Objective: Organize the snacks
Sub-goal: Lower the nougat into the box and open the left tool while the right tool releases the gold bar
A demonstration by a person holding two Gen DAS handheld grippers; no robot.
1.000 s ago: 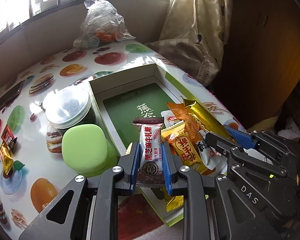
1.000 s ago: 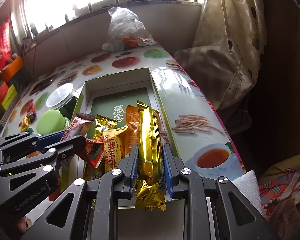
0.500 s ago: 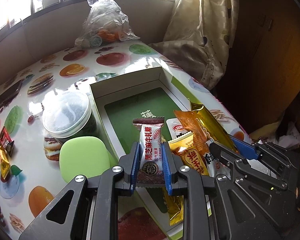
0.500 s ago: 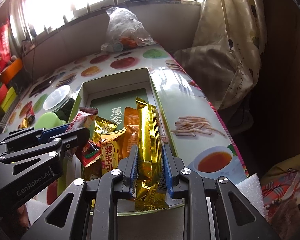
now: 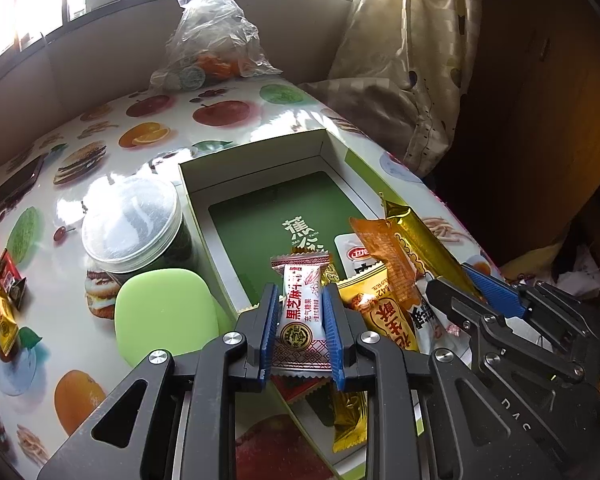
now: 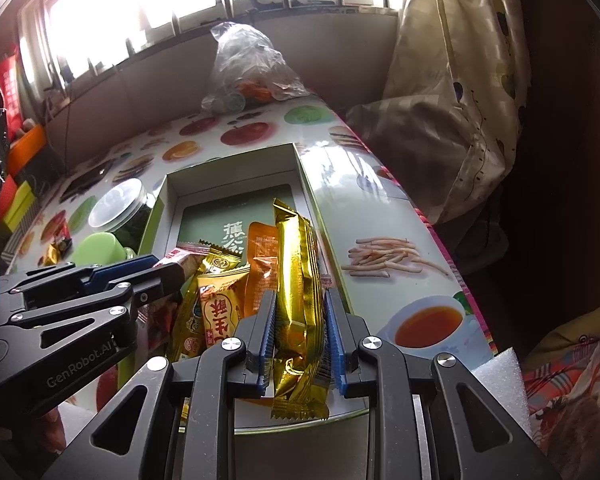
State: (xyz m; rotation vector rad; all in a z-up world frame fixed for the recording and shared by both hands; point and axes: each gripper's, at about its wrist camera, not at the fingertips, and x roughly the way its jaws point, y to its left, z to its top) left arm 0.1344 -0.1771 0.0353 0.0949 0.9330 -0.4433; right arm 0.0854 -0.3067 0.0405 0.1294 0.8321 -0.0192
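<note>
We held the left gripper [image 5: 300, 308] over the near end of the open green box [image 5: 260, 156], and its jaws had just been opening, with the white sesame candy packet [image 5: 300, 312] between the blue pads; the packet stood upright there and the pads were still close against its sides, though we could not tell whether they pressed on it. Our right gripper [image 6: 300, 316] was clamped on the long gold snack packet [image 6: 298, 280], which stood tilted over the box's near right corner. Between the two grippers, several orange and yellow snack packets [image 5: 384, 308] leaned together inside the box, against its near end. On the fruit-printed tablecloth [image 5: 100, 148] just left of the box sat a clear-lidded jar [image 5: 132, 224] and a pale green lid [image 5: 164, 316], touching or nearly so. Two small wrapped candies [image 5: 6, 296] lay well apart at the table's left edge, and a clear plastic bag [image 5: 212, 40] rested at the far end by the window.
</note>
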